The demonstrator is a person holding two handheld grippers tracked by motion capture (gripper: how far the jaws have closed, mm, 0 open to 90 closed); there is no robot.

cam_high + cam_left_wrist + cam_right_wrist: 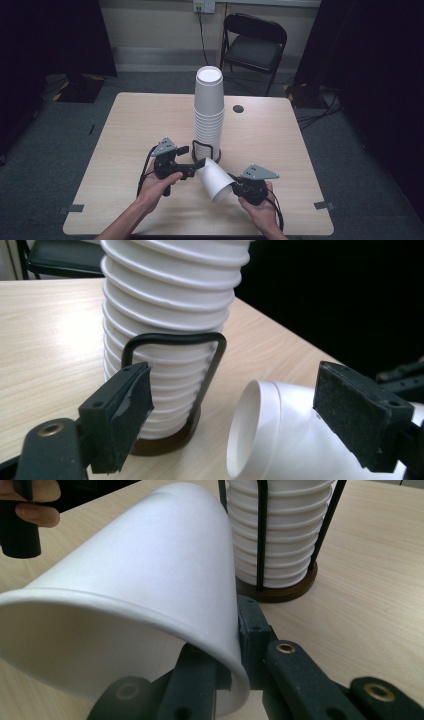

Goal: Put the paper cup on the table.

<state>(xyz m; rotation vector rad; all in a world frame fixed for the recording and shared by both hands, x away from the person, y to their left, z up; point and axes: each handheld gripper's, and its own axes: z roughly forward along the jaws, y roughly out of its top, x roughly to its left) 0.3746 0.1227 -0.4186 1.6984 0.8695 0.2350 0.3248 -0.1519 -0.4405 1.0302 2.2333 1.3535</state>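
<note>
In the lower middle of the high view, the right tongs [235, 189] pinch the rim wall of a loose paper cup [215, 179], one jaw inside and one outside, holding it tipped on its side. The left tongs [199, 165] stand spread around its base (not pressing), likely to take it over. The cup stack [208, 112] waits upright in its wire holder [205, 150] on the table [135, 125].
</note>
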